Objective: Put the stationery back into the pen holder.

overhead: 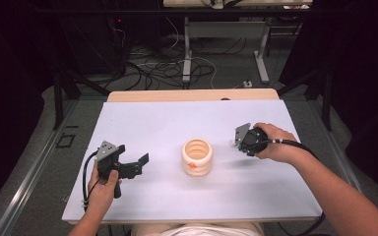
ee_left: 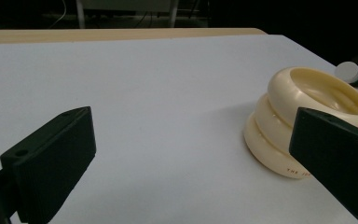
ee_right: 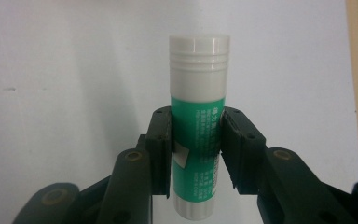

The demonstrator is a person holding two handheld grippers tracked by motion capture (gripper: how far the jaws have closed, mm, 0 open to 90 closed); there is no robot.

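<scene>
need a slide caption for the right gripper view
Right gripper shut on a green glue stick with a white cap, held above the white table.

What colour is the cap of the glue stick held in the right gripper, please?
White; the glue stick has a green body, clearest in the right gripper view.

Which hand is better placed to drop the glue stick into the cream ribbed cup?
Right. The right gripper is shut on the glue stick, just beside the cup. The left gripper is open and holds nothing.
</scene>
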